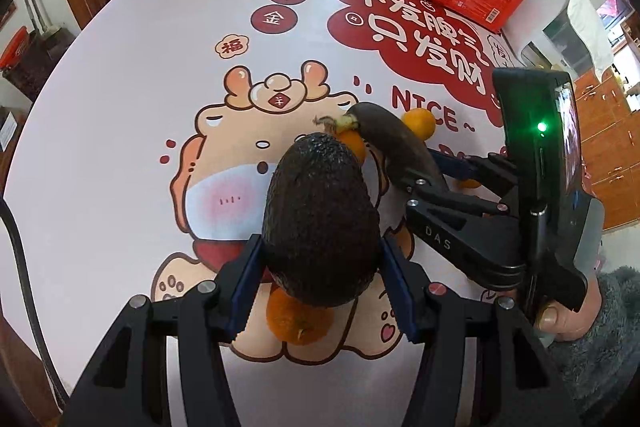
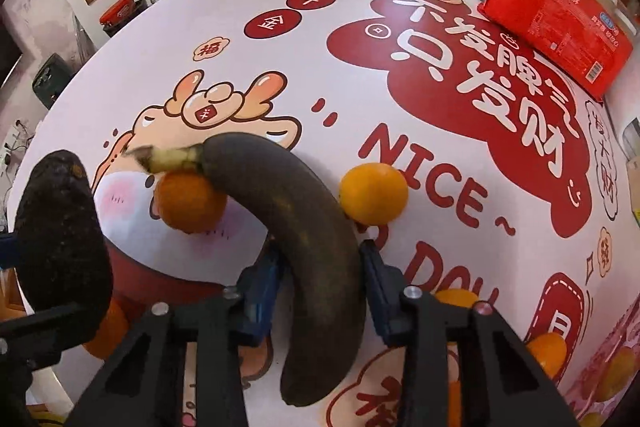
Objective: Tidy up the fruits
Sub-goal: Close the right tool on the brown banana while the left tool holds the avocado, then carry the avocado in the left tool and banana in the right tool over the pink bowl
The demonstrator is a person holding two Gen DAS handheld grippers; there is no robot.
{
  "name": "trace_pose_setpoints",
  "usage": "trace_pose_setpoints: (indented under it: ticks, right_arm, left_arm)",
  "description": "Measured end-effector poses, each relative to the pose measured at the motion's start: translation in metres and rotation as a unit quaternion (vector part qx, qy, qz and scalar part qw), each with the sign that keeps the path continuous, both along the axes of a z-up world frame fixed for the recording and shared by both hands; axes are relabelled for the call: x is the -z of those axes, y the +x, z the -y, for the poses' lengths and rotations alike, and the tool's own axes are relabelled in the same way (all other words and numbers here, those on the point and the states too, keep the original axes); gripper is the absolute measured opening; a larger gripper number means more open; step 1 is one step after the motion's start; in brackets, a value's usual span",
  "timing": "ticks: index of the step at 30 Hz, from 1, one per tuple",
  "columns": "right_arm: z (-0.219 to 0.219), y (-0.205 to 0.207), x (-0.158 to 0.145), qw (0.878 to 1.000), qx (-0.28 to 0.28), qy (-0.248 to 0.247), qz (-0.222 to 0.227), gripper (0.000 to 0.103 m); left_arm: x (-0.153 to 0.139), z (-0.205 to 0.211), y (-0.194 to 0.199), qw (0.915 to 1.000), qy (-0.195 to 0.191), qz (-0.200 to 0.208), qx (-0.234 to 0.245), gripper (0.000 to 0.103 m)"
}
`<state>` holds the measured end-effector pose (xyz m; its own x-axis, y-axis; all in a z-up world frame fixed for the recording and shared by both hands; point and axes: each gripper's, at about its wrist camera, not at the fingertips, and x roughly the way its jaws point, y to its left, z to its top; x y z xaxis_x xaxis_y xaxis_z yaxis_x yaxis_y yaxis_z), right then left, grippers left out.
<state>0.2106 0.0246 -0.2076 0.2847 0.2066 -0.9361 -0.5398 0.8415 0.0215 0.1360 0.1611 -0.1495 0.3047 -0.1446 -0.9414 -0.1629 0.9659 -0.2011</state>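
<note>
A: Fruits are getting lifted two at a time. The left claw (image 1: 320, 259) is clamping the avocado (image 1: 320, 219) by its fat lower half, above the table (image 1: 120, 107).

B: Probably because the blue pads are seating best on the broad part. That skin is looking pebbly, nearly black, pear-shaped.

A: And the right claw (image 2: 320, 267) is gripping the banana (image 2: 296, 227) mid-curve, jaws narrowed onto it.

B: Holding it at the middle is likely keeping it balanced. It is looking smooth and very dark, overripe I would judge, with a pale frayed stem, so it may be squashing easily.

A: One orange (image 2: 192, 203) is sitting under the stem end, another orange (image 2: 374, 193) just beside the outer curve. Touching or not, I cannot tell.

B: Both are round, glossy, lying loose on the slick printed cloth, perhaps awaiting grouping.
</note>
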Motion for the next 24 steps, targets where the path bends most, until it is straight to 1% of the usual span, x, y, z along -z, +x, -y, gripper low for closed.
trace_pose_setpoints:
  ticks: [2,4,6,11,14,20,24]
  right_arm:
    - [0.003,-0.002,-0.002,1.0,0.008,0.007,-0.003,0.034]
    - [0.008,-0.005,-0.006,1.0,0.016,0.017,-0.008,0.033]
    - [0.011,-0.009,-0.01,1.0,0.019,0.02,-0.002,0.033]
    - [0.023,-0.023,-0.03,0.999,0.031,0.034,0.012,0.033]
    - [0.038,-0.033,-0.048,0.997,0.05,0.046,0.023,0.033]
    - [0.077,-0.051,-0.078,0.993,0.1,0.055,0.038,0.033]
    - [0.114,-0.068,-0.103,0.987,0.136,0.068,0.056,0.033]
  left_arm:
    - [-0.002,0.0,-0.001,1.0,0.002,0.002,0.002,0.056]
    - [-0.005,0.001,-0.001,0.9999,0.005,0.007,0.006,0.056]
    - [-0.009,0.003,-0.002,0.9999,0.008,0.012,0.01,0.056]
    - [-0.022,0.013,-0.003,0.9993,0.011,0.025,0.024,0.056]
    - [-0.032,0.022,-0.006,0.9987,0.013,0.033,0.035,0.056]
    - [-0.059,0.053,-0.012,0.9957,0.013,0.058,0.071,0.056]
    - [-0.081,0.085,-0.017,0.9909,0.015,0.082,0.106,0.056]
